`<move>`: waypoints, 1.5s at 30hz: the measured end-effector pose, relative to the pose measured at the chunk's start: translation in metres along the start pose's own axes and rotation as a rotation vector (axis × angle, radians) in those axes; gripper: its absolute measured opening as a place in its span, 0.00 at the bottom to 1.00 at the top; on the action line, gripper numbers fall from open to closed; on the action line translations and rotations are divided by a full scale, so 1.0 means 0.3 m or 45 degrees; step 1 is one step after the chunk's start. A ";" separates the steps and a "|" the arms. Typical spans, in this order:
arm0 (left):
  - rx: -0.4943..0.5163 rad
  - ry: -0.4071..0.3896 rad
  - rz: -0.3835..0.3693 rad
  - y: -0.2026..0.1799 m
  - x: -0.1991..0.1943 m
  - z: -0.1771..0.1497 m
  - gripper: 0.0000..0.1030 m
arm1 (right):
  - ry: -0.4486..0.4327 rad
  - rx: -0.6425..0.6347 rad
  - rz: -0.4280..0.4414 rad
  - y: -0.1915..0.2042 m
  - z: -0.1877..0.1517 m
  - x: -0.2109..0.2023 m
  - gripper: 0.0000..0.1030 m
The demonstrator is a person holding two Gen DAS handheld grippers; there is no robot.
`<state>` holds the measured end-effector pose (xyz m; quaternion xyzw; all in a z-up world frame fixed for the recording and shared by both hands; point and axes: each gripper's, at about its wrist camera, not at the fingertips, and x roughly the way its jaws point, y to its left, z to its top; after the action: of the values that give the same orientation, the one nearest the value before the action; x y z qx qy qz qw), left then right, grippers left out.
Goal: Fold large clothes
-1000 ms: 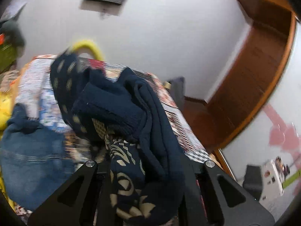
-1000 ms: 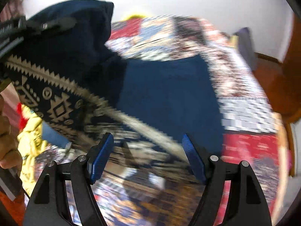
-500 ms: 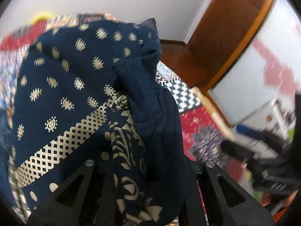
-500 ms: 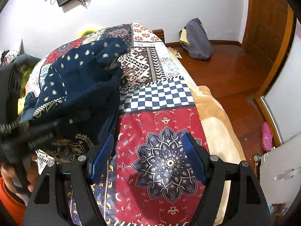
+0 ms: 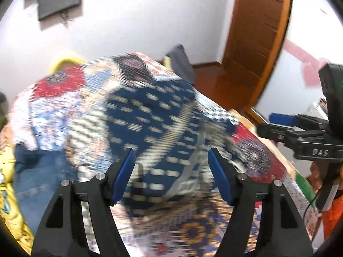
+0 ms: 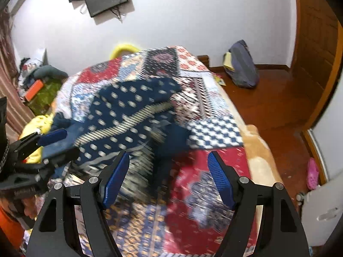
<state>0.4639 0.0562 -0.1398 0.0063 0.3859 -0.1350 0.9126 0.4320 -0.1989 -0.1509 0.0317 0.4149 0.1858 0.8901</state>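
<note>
A navy garment with cream dots and patterned bands (image 6: pixel 128 111) lies rumpled on the patchwork bedspread (image 6: pixel 214 128), blurred by motion; it also shows in the left wrist view (image 5: pixel 154 124). My left gripper (image 5: pixel 171 175) is open and empty above the garment's near edge; it shows in the right wrist view (image 6: pixel 53 141) at the garment's left side. My right gripper (image 6: pixel 169 177) is open and empty above the bed's near part, to the right of the garment; it shows at the right edge of the left wrist view (image 5: pixel 285 120).
A blue denim piece (image 5: pixel 36 171) and yellow fabric (image 5: pixel 8 192) lie at the bed's left. A dark bag (image 6: pixel 242 68) leans on the far wall on the wooden floor. A wooden door (image 6: pixel 317 32) stands right. A pink shoe (image 6: pixel 312 173) lies near a white cabinet.
My left gripper has opened and let go of the navy garment, which has dropped onto the bed. Both grippers have pulled back from it.
</note>
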 end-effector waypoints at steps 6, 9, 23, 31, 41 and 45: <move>-0.092 0.036 0.128 0.148 0.047 0.047 0.74 | 0.012 -0.063 0.086 0.118 0.038 0.095 0.71; -0.150 0.102 0.090 0.176 0.115 0.045 0.74 | 0.082 -0.107 0.086 0.161 0.042 0.193 0.71; -0.244 0.067 0.227 0.273 0.448 0.172 0.83 | 0.278 -0.018 -0.068 0.027 0.126 0.516 0.71; -0.332 0.027 0.237 0.350 0.308 0.137 0.83 | 0.222 0.076 -0.005 -0.052 0.089 0.394 0.71; -0.218 0.169 -0.020 0.257 0.198 -0.010 0.83 | 0.278 0.132 0.232 -0.028 -0.015 0.328 0.71; -0.299 0.241 -0.208 0.238 0.231 -0.061 0.84 | 0.341 0.205 0.288 -0.054 -0.074 0.364 0.71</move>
<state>0.5150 0.1105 -0.2082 -0.1192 0.4824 -0.1614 0.8526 0.4844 -0.1771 -0.2483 0.1241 0.5368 0.2533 0.7951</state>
